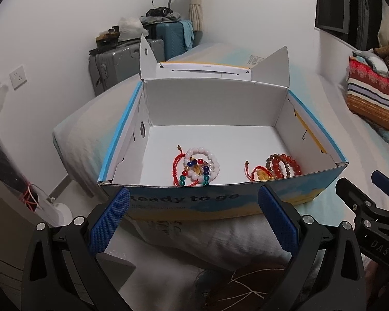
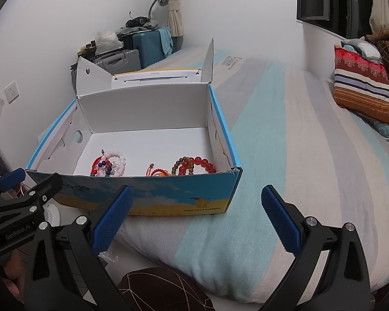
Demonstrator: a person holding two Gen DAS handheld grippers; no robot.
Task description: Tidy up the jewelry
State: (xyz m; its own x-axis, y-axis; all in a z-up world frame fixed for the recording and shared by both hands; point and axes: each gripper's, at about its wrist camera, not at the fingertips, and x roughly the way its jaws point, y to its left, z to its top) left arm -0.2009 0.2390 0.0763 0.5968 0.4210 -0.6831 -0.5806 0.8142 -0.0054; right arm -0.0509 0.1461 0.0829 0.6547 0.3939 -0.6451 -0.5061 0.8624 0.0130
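An open blue-and-yellow cardboard box (image 1: 184,202) sits on the striped bed (image 2: 285,155). Inside, a white-and-multicoloured bead bracelet cluster (image 1: 198,167) lies at 9 o'clock of the orange-and-brown bead bracelet pile (image 1: 277,167). The left gripper (image 1: 192,220) and right gripper (image 2: 194,220) hover spread wide, empty, at the box's 6 o'clock.

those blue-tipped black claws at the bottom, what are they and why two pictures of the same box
They are hand-held grippers, one in each of a person's hands, with a camera on each looking along its fingers. One picture is from the left gripper, the other from the right gripper. Both are open and hold nothing. Ahead, on a bed, stands an open box holding two heaps of jewelry: white and coloured beads and red-orange beads.
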